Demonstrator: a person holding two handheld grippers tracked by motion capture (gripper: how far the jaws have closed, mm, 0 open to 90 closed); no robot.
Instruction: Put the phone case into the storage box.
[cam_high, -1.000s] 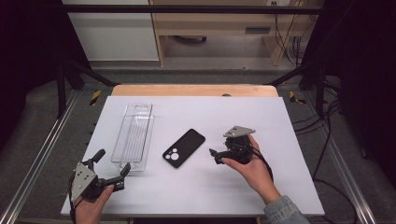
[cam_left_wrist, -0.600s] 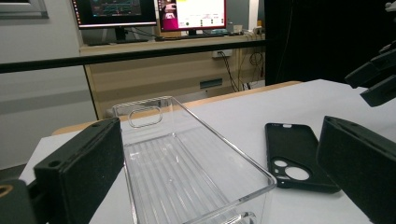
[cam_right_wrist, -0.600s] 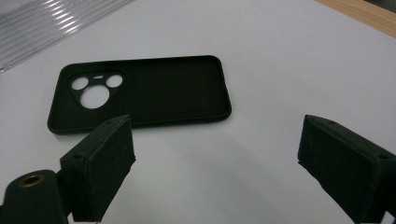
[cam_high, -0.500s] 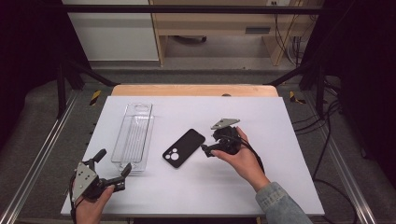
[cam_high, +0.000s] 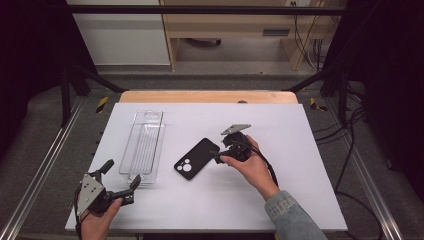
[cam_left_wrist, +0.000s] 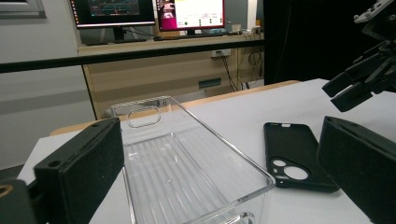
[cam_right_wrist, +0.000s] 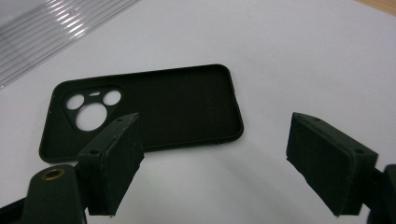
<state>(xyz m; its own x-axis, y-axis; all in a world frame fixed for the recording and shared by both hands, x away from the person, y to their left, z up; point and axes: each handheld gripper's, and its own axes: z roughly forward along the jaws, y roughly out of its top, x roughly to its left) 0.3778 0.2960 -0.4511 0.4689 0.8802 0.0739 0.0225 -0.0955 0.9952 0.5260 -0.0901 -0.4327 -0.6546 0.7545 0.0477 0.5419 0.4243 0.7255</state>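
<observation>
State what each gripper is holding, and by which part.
Nothing is held. The right gripper is open beside the phone case; the left gripper is open and empty.

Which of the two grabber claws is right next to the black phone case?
The right gripper, in the hand with the denim sleeve, jaws open at the black rubbery phone case. The left gripper sits by the clear plastic tray.

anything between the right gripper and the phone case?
Nothing: in the right gripper view, bare white table separates the open right gripper from the phone case.
</observation>
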